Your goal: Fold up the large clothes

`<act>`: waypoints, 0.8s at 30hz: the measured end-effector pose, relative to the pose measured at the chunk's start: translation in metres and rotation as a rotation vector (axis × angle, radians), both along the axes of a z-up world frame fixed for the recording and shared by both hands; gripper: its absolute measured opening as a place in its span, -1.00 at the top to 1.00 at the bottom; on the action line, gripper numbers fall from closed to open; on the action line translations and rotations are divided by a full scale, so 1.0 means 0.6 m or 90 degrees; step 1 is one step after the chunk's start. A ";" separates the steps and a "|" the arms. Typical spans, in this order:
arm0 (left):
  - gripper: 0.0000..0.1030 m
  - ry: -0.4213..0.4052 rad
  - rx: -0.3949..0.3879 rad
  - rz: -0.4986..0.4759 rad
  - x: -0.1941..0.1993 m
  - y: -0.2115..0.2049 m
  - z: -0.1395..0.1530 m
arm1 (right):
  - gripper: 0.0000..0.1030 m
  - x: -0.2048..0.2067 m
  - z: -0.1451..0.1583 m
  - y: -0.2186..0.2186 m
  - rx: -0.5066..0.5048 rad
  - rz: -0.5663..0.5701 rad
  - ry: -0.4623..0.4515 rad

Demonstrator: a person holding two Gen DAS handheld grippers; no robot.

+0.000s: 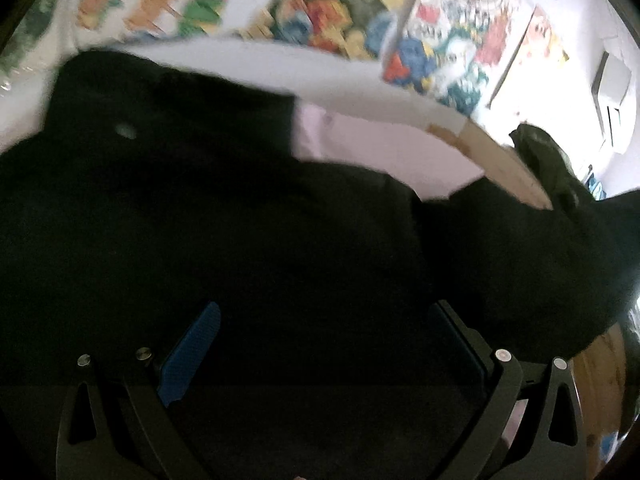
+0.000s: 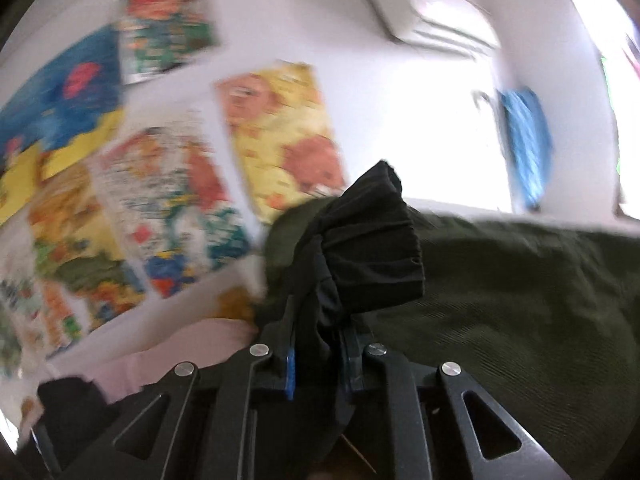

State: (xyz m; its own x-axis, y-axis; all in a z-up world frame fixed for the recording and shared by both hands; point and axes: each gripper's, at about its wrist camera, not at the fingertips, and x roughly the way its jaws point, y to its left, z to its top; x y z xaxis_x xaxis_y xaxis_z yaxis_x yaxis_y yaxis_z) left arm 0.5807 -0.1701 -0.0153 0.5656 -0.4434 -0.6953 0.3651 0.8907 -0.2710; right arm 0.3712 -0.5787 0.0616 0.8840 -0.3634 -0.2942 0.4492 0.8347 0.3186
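A large black garment (image 1: 200, 200) lies spread over a pale pink surface (image 1: 380, 152) and fills most of the left wrist view. My left gripper (image 1: 326, 308) hangs just above it with its jaws wide apart; the blue pad (image 1: 192, 352) touches no cloth that I can see. In the right wrist view my right gripper (image 2: 320, 320) is shut on a bunched end of the black garment (image 2: 372, 232); a ribbed cuff sticks up beyond the fingers, lifted off the surface. The picture is blurred.
A dark green garment (image 2: 520, 300) lies heaped behind the held cuff, and it also shows at the far right (image 1: 548, 160). A wooden edge (image 1: 504, 164) borders the pink surface. Bright posters (image 2: 168, 200) cover the wall; an air conditioner (image 2: 432, 20) hangs above.
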 end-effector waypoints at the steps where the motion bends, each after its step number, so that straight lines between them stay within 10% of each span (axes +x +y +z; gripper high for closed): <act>1: -0.97 -0.002 -0.005 0.004 -0.009 0.024 0.011 | 0.70 0.003 0.011 0.032 -0.025 0.027 -0.003; 11: -0.97 -0.026 -0.091 0.025 -0.145 0.271 0.089 | 0.70 0.110 0.005 0.391 -0.203 0.331 0.026; 24: -0.97 0.111 -0.337 0.082 -0.117 0.424 0.043 | 0.70 0.207 -0.222 0.704 -0.346 0.621 0.243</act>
State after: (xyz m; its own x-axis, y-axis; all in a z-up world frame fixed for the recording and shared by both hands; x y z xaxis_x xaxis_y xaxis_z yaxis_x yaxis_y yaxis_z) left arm 0.5105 0.0845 0.0105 0.5343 -0.6919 -0.4857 0.1728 0.6518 -0.7384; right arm 0.4952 -0.1564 -0.0718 0.7453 0.2582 -0.6147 -0.4650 0.8621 -0.2016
